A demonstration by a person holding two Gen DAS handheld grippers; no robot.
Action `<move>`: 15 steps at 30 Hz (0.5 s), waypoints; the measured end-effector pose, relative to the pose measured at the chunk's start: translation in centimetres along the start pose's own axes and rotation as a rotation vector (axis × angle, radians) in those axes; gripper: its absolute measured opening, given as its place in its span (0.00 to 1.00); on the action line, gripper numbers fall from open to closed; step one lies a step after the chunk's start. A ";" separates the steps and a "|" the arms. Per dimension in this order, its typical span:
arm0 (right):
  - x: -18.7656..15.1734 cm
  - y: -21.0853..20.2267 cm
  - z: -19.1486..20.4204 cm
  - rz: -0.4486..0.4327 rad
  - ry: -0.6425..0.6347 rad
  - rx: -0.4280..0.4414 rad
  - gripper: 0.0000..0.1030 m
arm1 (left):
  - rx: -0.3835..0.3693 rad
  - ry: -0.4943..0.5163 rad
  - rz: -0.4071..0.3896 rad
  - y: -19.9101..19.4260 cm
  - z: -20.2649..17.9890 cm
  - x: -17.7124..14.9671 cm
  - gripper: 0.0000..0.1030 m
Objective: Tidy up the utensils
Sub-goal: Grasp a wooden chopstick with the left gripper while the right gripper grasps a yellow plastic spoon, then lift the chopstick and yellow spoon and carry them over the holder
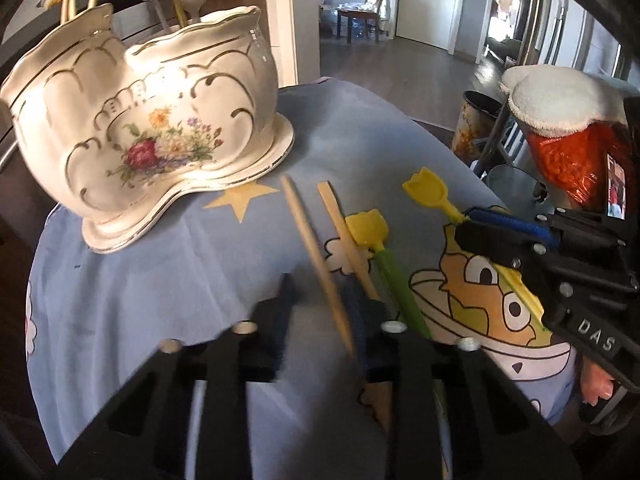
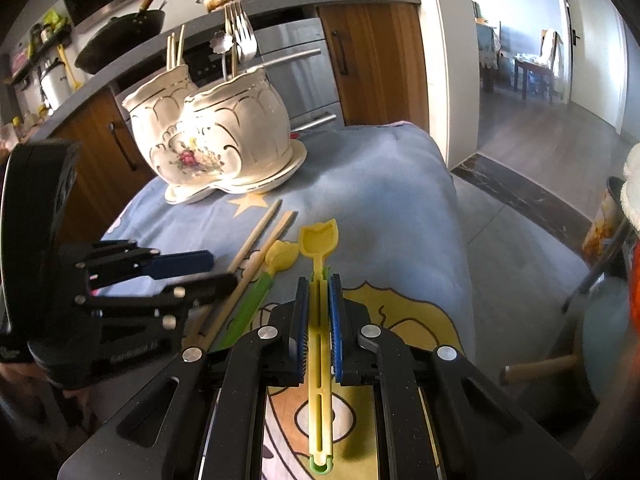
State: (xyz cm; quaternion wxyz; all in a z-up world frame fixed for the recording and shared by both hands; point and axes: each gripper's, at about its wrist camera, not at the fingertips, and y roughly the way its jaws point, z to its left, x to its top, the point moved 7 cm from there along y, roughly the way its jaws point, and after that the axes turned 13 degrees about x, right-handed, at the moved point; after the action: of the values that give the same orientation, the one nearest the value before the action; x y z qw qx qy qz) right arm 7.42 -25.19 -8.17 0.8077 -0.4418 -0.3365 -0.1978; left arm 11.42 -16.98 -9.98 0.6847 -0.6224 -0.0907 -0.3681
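Gripping the yellow spoon (image 2: 319,280) lengthwise, the right gripper (image 2: 318,304) faces the far-left ceramic holder (image 2: 216,140); the left gripper's (image 1: 320,320) jaws stand wide around a chopstick (image 1: 316,256).

White porcelain utensil holder (image 2: 216,140) with 2 compartments, floral print and gilt trim, upright on its saucer; forks (image 2: 239,36) and chopsticks (image 2: 175,50) stand inside. 2 wooden chopsticks (image 2: 256,236) lie side by side beside a yellow-and-green spoon (image 2: 276,264). Yellow spoon (image 2: 318,280) gripped at its handle.
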 end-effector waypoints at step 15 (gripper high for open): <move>-0.1 0.6 0.5 0.015 -0.020 -0.005 0.10 | -0.054 0.099 0.051 -1.7 1.6 -2.6 0.07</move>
State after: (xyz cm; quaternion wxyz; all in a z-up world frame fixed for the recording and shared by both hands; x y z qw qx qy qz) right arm 7.48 -24.46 -8.39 0.8046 -0.4485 -0.3407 -0.1880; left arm 9.08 -14.44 -9.85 0.6807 -0.6237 -0.0308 -0.3830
